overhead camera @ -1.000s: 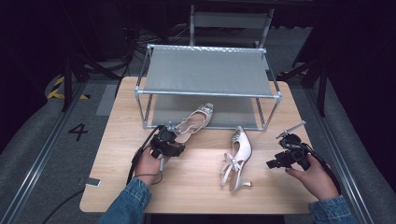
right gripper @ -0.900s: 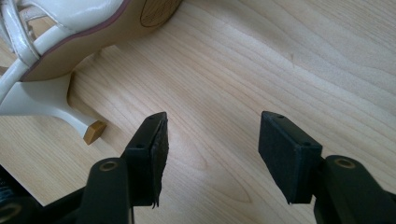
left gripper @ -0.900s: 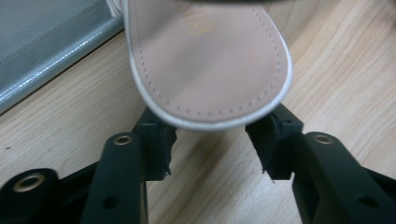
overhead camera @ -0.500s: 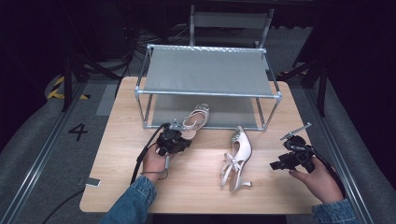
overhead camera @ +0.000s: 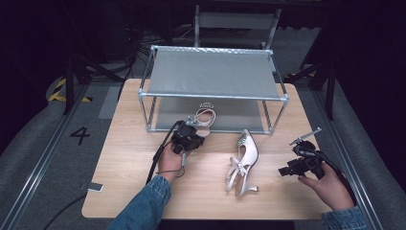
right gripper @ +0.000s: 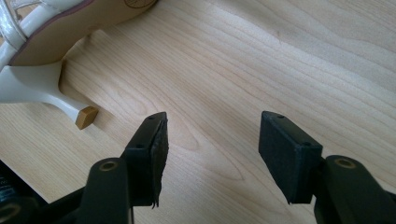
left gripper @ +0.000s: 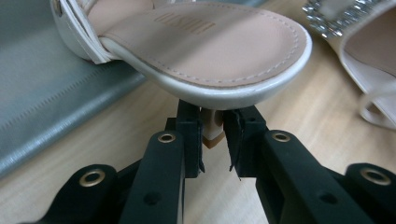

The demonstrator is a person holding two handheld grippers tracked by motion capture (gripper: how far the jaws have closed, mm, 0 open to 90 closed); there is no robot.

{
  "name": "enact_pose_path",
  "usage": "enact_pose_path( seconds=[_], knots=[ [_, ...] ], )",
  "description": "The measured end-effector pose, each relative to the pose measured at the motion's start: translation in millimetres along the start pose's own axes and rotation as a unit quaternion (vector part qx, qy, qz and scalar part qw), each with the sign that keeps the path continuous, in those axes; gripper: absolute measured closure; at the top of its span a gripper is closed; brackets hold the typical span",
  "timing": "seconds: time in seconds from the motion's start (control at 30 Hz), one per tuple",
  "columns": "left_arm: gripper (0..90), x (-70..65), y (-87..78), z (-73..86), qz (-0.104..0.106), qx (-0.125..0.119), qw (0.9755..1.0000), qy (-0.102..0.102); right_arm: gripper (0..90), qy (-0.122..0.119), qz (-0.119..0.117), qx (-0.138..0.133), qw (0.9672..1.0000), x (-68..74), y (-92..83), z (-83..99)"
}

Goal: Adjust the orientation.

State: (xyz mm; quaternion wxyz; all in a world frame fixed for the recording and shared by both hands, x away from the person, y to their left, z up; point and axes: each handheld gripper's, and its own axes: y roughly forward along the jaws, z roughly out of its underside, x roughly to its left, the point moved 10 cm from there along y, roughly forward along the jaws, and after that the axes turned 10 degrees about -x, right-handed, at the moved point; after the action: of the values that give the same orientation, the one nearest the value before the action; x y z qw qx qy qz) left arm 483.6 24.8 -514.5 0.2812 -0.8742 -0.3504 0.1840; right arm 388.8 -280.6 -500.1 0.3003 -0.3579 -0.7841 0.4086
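A white high-heeled sandal [overhead camera: 206, 116] rests at the front of the metal shoe rack [overhead camera: 213, 74], its toe towards the lower shelf. My left gripper [overhead camera: 192, 135] is shut on its thin heel [left gripper: 212, 129]. The jaws have just been closing, and the pads [left gripper: 192, 126] now press the heel from both sides under the sole [left gripper: 210, 42]. A matching sandal [overhead camera: 243, 160] lies on its side in the middle of the table. My right gripper [overhead camera: 283, 171] hovers open to the right of it. In the right gripper view its jaws [right gripper: 212, 140] hold nothing, and that sandal's heel [right gripper: 42, 88] lies beyond them to the left.
The wooden table [overhead camera: 129, 158] carries the two-shelf rack at its back edge; the grey lower shelf [left gripper: 46, 93] lies low above the tabletop. A black cable [overhead camera: 158, 158] trails from the left gripper. Dark floor and stands surround the table.
My left gripper closed on the sandal's heel and moved right, towards the rack, carrying the sandal with it. The right gripper and the lying sandal stayed put.
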Motion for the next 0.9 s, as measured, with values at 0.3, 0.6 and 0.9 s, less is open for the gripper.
enact_pose_path(
  seconds=[0.3,0.6,0.9],
  knots=[
    [77.5,13.0,19.8,-16.3,-0.023,-0.004,0.9997,-0.010,43.1,0.004,0.001,0.001,1.0000,-2.1,0.1,0.9],
    [77.4,22.7,40.1,-34.3,-0.033,0.004,0.9994,-0.013,43.0,0.004,-0.002,0.001,1.0000,-2.1,-0.2,1.8],
    [77.5,46.2,58.8,-46.7,-0.047,0.026,0.9972,0.053,43.0,0.005,0.000,-0.008,1.0000,-5.0,-7.6,2.0]
  ],
)
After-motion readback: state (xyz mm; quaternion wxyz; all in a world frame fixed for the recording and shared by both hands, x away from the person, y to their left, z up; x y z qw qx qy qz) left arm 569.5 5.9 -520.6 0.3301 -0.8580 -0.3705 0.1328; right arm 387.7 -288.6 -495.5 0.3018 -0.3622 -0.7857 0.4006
